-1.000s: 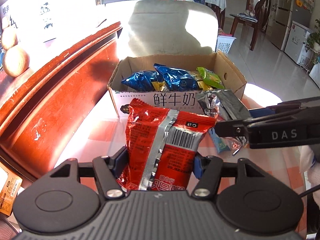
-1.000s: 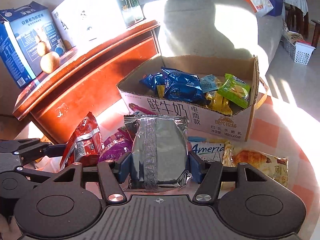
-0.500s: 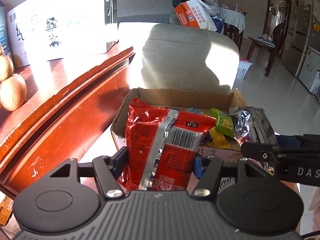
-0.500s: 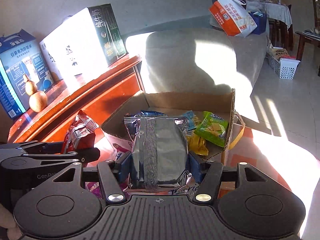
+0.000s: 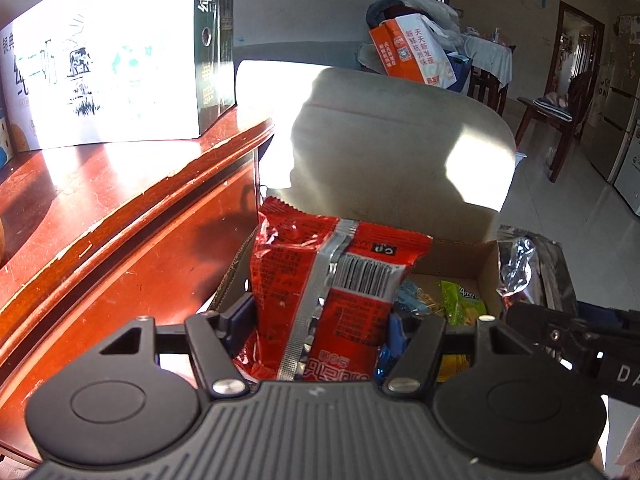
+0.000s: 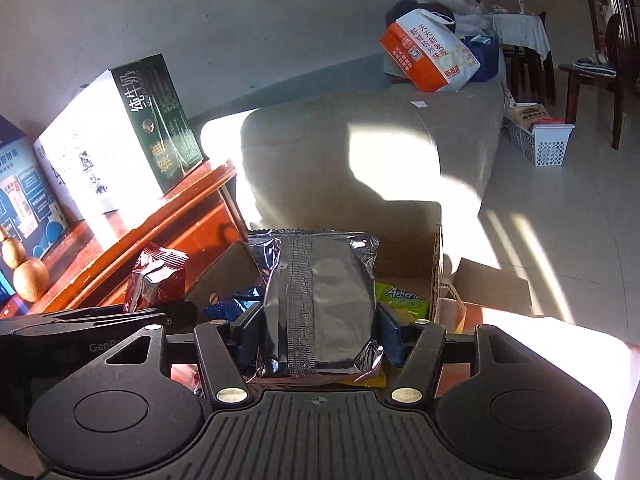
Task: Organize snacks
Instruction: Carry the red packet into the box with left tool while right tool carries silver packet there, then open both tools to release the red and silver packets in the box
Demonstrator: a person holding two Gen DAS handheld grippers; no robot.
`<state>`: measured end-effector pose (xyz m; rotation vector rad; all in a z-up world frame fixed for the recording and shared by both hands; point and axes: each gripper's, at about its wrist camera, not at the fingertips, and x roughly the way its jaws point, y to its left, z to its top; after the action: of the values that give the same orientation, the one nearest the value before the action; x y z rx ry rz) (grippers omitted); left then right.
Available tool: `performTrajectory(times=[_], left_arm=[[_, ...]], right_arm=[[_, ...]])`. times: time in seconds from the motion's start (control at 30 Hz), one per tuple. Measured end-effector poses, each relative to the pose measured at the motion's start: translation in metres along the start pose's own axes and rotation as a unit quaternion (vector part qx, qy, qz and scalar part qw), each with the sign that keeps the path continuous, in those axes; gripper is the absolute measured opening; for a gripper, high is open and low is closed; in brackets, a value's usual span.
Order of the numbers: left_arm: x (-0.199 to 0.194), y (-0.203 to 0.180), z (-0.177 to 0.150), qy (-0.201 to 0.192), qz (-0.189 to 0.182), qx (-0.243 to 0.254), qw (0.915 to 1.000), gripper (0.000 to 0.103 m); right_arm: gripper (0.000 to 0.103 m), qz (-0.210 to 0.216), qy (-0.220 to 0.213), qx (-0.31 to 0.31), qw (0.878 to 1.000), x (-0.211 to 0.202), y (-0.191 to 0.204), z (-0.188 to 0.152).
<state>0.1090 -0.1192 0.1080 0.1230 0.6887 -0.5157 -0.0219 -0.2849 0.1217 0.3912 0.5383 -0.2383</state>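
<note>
My left gripper is shut on a red snack packet, held upright above the near left part of the open cardboard box. My right gripper is shut on a silver foil packet, held above the same box. The box holds blue and green snack packets. In the left wrist view the silver packet and right gripper are at the right. In the right wrist view the red packet and left gripper are at the left.
A red wooden cabinet stands left of the box, with a milk carton case and gourds on top. A grey sofa is behind the box. A white basket sits on the floor at right.
Both grippers have risen and moved forward with their packets, from the table in front of the box to above the box's opening.
</note>
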Motion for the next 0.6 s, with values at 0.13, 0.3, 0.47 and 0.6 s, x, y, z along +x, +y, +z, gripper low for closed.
performTrajectory(times=[0.13, 0.3, 0.47, 0.6], left_arm=[[0.015, 0.002, 0.009, 0.002, -0.006, -0.018, 0.9998, 0.063], [0.038, 0.004, 0.015, 0.01, -0.01, -0.034, 0.9993, 0.063], [0.06, 0.007, 0.014, 0.019, -0.006, -0.049, 0.9986, 0.075], [0.057, 0.006, 0.016, 0.018, -0.017, -0.071, 0.9972, 0.083]], right_arm=[[0.059, -0.002, -0.002, 0.005, 1.0, 0.011, -0.004, 0.003], [0.059, -0.013, 0.0, 0.024, 1.0, 0.027, -0.012, 0.007], [0.061, -0.015, 0.005, 0.043, 0.999, 0.049, -0.022, 0.01], [0.072, -0.014, -0.001, 0.062, 0.998, 0.047, -0.027, 0.013]])
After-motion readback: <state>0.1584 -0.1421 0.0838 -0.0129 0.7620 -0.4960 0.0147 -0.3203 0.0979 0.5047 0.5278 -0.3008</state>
